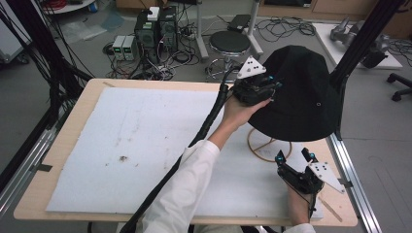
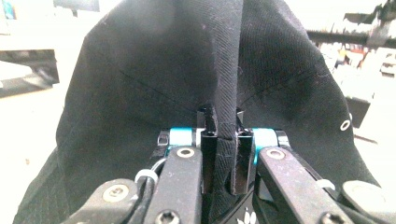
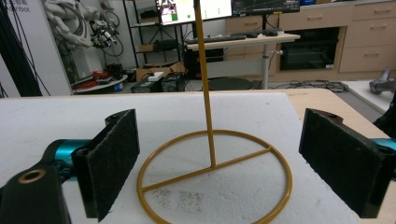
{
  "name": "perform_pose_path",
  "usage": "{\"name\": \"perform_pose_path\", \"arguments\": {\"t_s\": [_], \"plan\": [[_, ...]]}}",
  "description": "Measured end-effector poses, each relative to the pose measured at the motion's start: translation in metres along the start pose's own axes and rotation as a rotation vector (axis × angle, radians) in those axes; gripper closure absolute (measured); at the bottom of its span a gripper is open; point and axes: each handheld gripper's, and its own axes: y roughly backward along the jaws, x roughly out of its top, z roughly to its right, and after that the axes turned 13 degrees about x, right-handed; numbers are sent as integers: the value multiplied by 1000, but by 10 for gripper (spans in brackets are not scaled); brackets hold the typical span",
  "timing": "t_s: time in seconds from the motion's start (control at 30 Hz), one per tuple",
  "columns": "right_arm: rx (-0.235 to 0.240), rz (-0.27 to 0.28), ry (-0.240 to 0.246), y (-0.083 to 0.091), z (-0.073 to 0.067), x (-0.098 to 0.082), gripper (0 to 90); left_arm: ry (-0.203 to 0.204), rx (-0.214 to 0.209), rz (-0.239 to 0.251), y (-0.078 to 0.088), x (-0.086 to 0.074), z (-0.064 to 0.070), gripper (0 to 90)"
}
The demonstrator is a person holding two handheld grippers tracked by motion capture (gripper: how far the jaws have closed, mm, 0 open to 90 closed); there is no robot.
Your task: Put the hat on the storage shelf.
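Observation:
A black bucket hat [image 1: 301, 92] hangs over the right side of the table, above a yellow wire stand [image 1: 268, 145] with a ring base. My left gripper [image 1: 272, 87] is shut on the hat's brim at its left edge. In the left gripper view a fold of the black hat [image 2: 154, 84] runs up between the closed jaws of the left gripper [image 2: 225, 122]. My right gripper [image 1: 294, 156] rests near the table's front right corner, open. In the right gripper view its gripper [image 3: 243, 149] has pads [image 3: 114, 154] standing wide on either side of the stand [image 3: 210, 163], not touching it.
A white foam sheet [image 1: 145, 145] covers most of the wooden table [image 1: 73, 121]. A black frame post [image 1: 359, 43] rises by the table's right edge, close to the hat. Beyond the table stand a round stool [image 1: 229, 43] and boxes with tangled cables [image 1: 155, 34].

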Motion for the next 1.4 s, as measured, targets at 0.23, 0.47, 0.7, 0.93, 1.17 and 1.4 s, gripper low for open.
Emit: {"name": "perform_pose_path", "arguments": {"t_s": [0.23, 0.47, 0.7, 0.93, 1.17, 1.4], "plan": [[0, 0, -4, 0, 0, 0, 114, 13, -1, -55, -8, -7, 1, 844], [-1, 2, -8, 0, 1, 0, 114, -2, -11, -58, -9, -11, 6, 839], [-2, -3, -1, 0, 1, 0, 114, 5, -19, -53, -9, -16, 4, 793], [-14, 2, 8, 2, -1, 0, 114, 23, -2, -32, -6, -18, 0, 684], [-28, -7, 20, 3, -3, -1, 114, 34, 41, -2, -2, -19, -3, 506], [-30, -8, 11, 3, -2, -2, 114, 29, 37, -5, 4, -19, -10, 428]]}}
